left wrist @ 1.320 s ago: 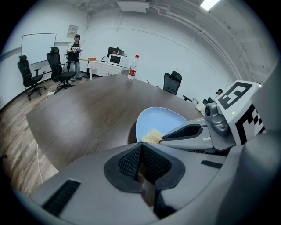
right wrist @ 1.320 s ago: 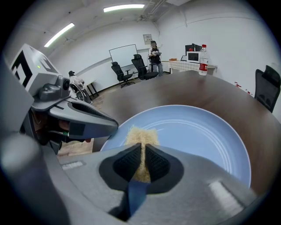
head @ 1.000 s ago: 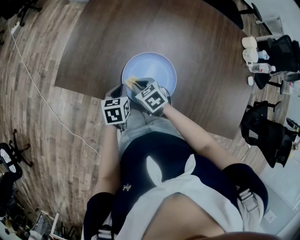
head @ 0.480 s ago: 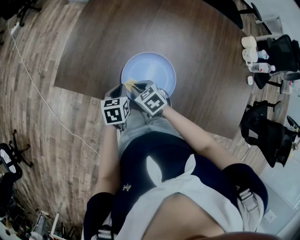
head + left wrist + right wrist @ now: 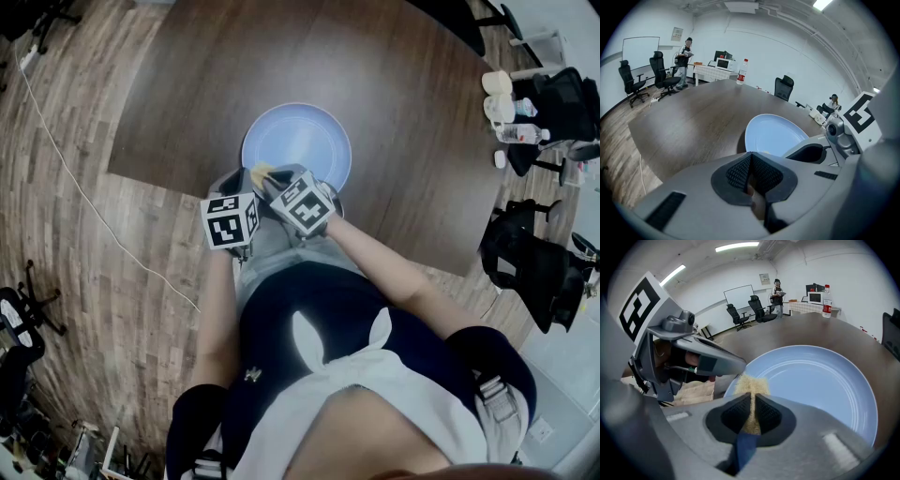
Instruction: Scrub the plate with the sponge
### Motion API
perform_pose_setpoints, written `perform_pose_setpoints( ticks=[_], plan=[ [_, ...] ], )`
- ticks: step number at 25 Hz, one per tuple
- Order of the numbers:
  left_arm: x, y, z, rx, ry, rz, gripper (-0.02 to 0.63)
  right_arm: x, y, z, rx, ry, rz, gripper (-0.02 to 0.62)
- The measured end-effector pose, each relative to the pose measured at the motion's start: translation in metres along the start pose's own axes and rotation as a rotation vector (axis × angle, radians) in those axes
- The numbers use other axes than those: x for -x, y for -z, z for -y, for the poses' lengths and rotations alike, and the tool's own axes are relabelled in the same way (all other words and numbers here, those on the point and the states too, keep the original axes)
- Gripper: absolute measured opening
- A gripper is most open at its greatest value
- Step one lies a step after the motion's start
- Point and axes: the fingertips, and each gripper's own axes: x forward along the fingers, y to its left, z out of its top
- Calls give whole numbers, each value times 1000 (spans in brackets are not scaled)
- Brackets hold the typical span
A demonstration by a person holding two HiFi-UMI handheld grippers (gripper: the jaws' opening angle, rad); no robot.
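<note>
Barely shifted, the left tongs [image 5: 750,157] stay pinched shut on what looks like the plate's [image 5: 314,131] near rim at frame centre. Just right, the right tongs [image 5: 752,401], now slightly lower, clamp the sponge [image 5: 751,384] against that rim. Scrubbing looks under way; next, sweep the sponge across the bare middle.

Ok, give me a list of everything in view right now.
Round plate: one, light blue, near edge of table.
Wooden table: one, dark brown, under the plate.
Sponge: one, yellow with blue backing, at the plate's near rim.
Plastic bottle: one, clear with red label, table's far end.
Office chairs: several, black, around the room.
Whiteboard: one, white, far wall.
Left gripper: one, grey, jaws together, empty, beside the plate.
Right gripper: one, grey, jaws shut on the sponge.
</note>
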Motion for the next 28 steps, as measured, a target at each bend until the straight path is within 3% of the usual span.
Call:
perform_pose_setpoints(
  ticks=[28],
  plan=[
    [2, 0, -2, -14, 10, -4, 6, 1, 2, -1, 32, -19, -50, 26]
  ],
)
